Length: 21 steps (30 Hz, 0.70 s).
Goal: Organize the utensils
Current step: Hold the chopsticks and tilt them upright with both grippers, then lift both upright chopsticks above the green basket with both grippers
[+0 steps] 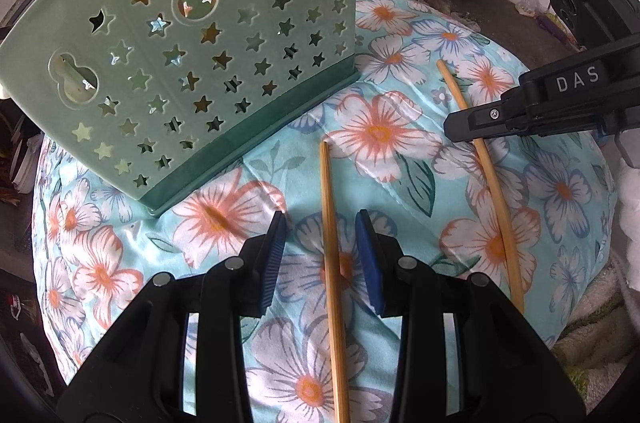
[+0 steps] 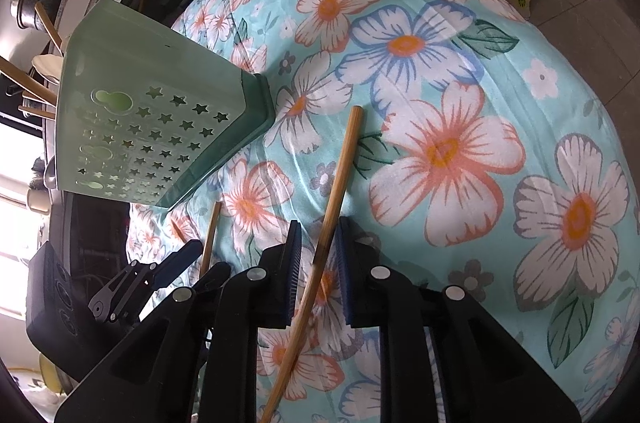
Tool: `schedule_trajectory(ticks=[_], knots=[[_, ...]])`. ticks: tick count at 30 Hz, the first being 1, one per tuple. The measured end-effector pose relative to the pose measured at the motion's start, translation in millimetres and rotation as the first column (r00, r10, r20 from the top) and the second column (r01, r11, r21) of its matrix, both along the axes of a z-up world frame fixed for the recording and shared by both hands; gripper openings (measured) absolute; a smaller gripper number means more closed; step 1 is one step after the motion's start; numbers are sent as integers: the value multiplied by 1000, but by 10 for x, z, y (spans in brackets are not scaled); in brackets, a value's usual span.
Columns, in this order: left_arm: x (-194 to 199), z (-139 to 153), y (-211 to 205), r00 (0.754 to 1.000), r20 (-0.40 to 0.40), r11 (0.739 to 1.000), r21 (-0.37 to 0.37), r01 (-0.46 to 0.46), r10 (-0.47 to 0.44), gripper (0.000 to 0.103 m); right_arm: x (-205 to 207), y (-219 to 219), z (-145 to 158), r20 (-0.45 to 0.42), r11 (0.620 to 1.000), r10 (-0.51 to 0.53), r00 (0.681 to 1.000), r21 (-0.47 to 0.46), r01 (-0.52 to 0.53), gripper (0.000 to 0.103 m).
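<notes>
Here both claws, left claw (image 1: 320, 243) and right claw (image 2: 318, 255), gape around separate chopsticks (image 1: 332, 263)

White letters "DAS" on the black right hand-held gripper (image 1: 472, 127).

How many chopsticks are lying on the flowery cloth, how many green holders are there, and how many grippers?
Chopsticks lying on the cloth: 2, one between the left gripper's fingers, one between the right gripper's fingers
Green holders: 1, more sticks poking from its top
Grippers: 2
Total: 5
</notes>
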State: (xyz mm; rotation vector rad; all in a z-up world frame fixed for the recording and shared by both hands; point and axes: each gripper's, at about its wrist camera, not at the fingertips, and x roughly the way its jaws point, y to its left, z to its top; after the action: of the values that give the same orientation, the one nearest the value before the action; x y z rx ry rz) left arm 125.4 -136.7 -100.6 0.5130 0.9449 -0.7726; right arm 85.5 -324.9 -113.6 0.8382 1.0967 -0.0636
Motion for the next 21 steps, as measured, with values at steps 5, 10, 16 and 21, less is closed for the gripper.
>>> schedule_trajectory(ticks=[5,10,16,21], knots=[[16,-50,-125,1000,7,1000,2,1,-1,34,2,3,-1,0,1000,1,1000,0,-1,16],[20,-44,-178,1000,17,1000,3,3,-3,34,10,-6,-1,0,1000,2,1000,-7,-2,16],[-4,-36,-265,1000,29,1000,-19,0,0,19,7,-7,-11,0,1000,-13,1000,-11,13,11],[125,7,-218,1000,22,999,-46,-6,7,7,-46,-15,24,11,1000,-27,1000,-13,27,11]])
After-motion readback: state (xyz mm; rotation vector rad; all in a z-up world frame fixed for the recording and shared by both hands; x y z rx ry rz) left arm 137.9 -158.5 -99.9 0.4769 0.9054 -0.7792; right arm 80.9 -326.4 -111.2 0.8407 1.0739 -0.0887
